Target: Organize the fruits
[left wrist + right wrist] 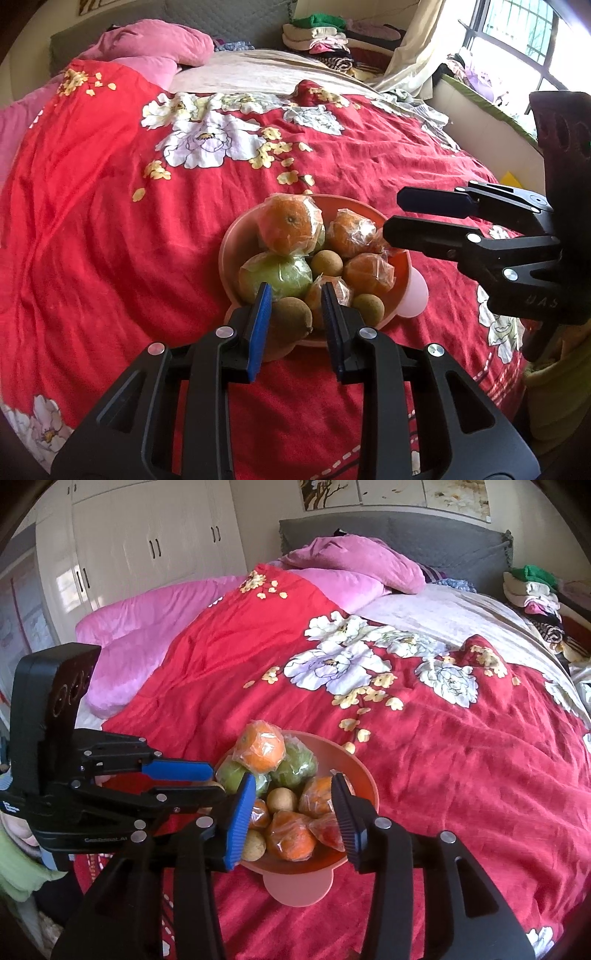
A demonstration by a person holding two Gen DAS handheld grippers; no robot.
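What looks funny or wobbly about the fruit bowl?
The top orange sits perched on the heap, above the rim of the bowl, and the bowl rests on a soft quilt, not a table. It could roll off.

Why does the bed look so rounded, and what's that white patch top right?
Left wrist view: the fisheye lens bulges the red bedspread, and the window is overexposed to white. Right wrist view: same bulge, dark corners, sheen on the wrapped orange.

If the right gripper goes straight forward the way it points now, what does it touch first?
Most likely the wrapped oranges at the near side of the pink bowl; the right gripper points at them, though depth is unclear.
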